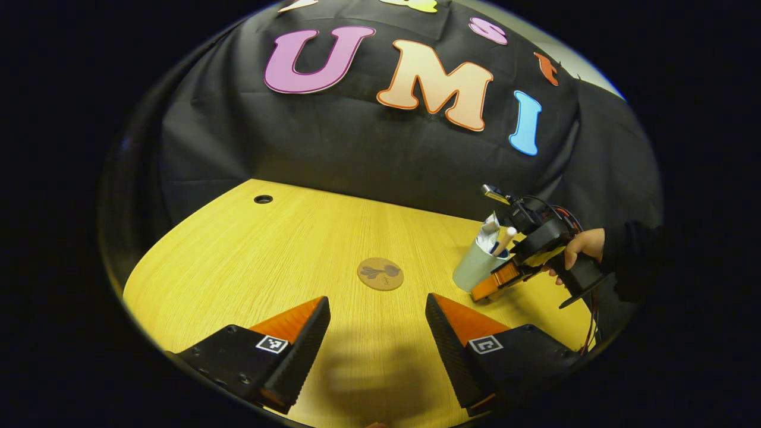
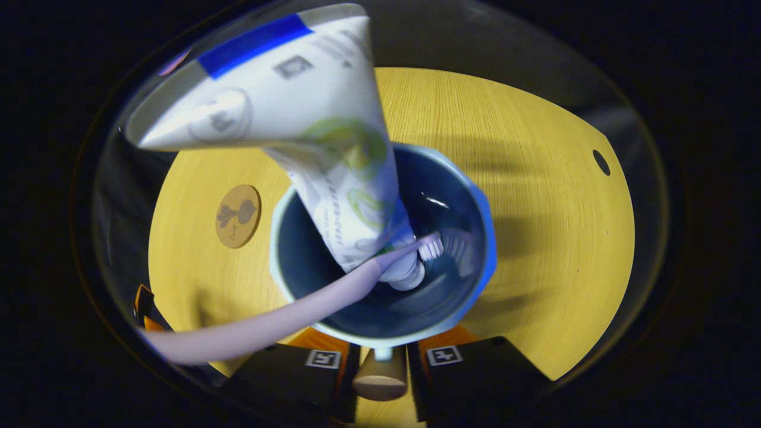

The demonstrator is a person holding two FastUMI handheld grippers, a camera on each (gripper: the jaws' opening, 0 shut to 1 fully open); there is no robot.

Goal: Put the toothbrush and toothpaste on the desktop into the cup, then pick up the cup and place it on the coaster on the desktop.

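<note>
A pale cup [image 1: 474, 266] with a blue inside [image 2: 380, 285] stands at the right of the wooden table, leaning a little. In it are a white toothpaste tube [image 2: 333, 148], cap down, and a pink toothbrush [image 2: 285, 318], head down. The tube [image 1: 489, 230] and the brush handle [image 1: 506, 238] stick out of the cup's top. My right gripper [image 2: 382, 352] is shut on the cup's tan handle [image 2: 379, 380], and shows beside the cup [image 1: 493, 284]. A round brown coaster [image 1: 380, 273] lies bare mid-table, left of the cup [image 2: 238, 215]. My left gripper [image 1: 377, 333] hangs open in front of the coaster, holding nothing.
A hand [image 1: 579, 248] in a dark sleeve holds the right gripper at the table's right edge. A cable hole [image 1: 263, 199] sits at the table's far left corner. Bare yellow table top [image 1: 250, 261] spreads to the left of the coaster.
</note>
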